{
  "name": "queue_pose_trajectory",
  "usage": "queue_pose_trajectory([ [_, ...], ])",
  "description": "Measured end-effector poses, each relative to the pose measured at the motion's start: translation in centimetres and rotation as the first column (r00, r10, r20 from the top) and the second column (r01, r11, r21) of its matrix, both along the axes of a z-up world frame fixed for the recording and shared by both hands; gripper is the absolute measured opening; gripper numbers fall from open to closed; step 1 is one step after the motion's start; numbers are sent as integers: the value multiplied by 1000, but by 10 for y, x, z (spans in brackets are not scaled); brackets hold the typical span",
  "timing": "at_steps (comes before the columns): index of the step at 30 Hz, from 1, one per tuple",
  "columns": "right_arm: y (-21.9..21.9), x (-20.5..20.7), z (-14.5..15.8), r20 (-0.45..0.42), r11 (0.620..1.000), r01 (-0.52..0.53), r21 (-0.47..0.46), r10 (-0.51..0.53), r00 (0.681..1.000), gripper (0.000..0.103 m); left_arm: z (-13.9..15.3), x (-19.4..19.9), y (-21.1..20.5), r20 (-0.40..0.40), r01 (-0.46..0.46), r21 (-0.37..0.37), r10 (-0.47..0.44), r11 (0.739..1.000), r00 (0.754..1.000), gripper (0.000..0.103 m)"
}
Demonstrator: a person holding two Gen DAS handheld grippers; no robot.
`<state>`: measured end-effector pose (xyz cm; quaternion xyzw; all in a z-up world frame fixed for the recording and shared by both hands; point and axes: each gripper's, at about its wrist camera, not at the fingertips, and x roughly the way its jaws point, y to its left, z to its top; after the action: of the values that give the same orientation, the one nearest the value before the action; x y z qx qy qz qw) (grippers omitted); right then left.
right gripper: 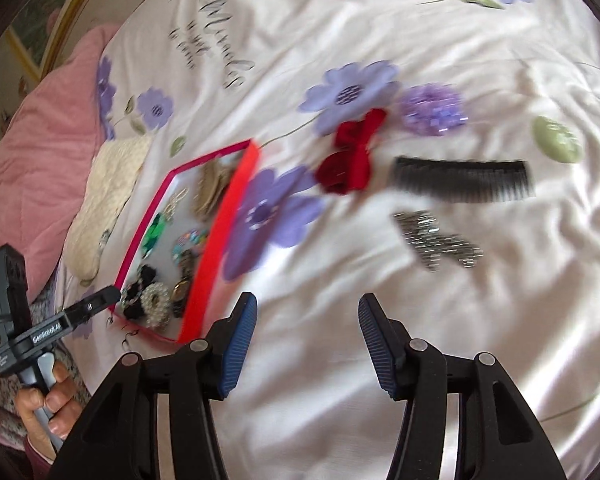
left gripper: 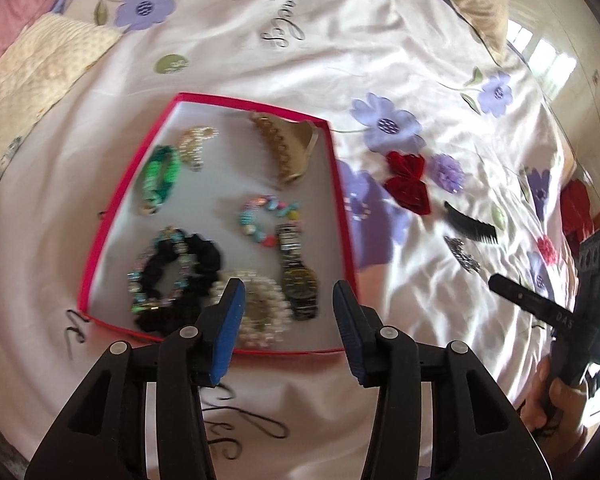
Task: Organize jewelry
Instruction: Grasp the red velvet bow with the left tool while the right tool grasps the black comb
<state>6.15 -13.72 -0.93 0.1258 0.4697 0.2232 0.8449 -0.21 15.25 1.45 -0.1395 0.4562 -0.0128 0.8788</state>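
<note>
Both tools are spread wide with nothing between their blue pads: the left tool (left gripper: pixel 288 312) hangs over the near edge of the red-rimmed box (left gripper: pixel 342 184), while the right tool (right gripper: pixel 307 336) hangs over bare bedspread (right gripper: pixel 440 320). Just ahead of the left tool, inside the box, lie a pearl bracelet (left gripper: pixel 260 304), a dark watch (left gripper: pixel 298 280), a black scrunchie (left gripper: pixel 172 276), a colourful bead bracelet (left gripper: pixel 266 216), a green band (left gripper: pixel 160 176) and a gold claw clip (left gripper: pixel 288 144). Ahead of the right tool, on the bed outside the box, lie a silver clip (right gripper: pixel 436 240), a black comb (right gripper: pixel 464 180), a red bow (right gripper: pixel 350 156) and a purple flower (right gripper: pixel 432 108), the box sitting off to its left.
</note>
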Motion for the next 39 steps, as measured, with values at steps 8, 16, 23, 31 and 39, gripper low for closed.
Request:
queue_pose_trajectory([
  [8,-47,5,-3,-2,995,98,5,-98,995,55,3,15,-42,-9,75,18,-75,997,997,50],
  [16,-75,15,-13,-25,986,165,14,-164,986,55,2,31,-71,-22,131,38,-131,991,991,51],
  [23,-95,31,-17,-28,977,212,10,-212,977,55,1,58,-96,-29,181,52,-180,982,983,54],
  [31,-118,65,-28,-62,957,288,37,-286,956,55,-12,115,-137,-41,247,71,-245,966,969,63],
  [39,-133,103,-50,-108,934,351,62,-344,933,55,-46,187,-168,-84,263,100,-255,960,963,63],
])
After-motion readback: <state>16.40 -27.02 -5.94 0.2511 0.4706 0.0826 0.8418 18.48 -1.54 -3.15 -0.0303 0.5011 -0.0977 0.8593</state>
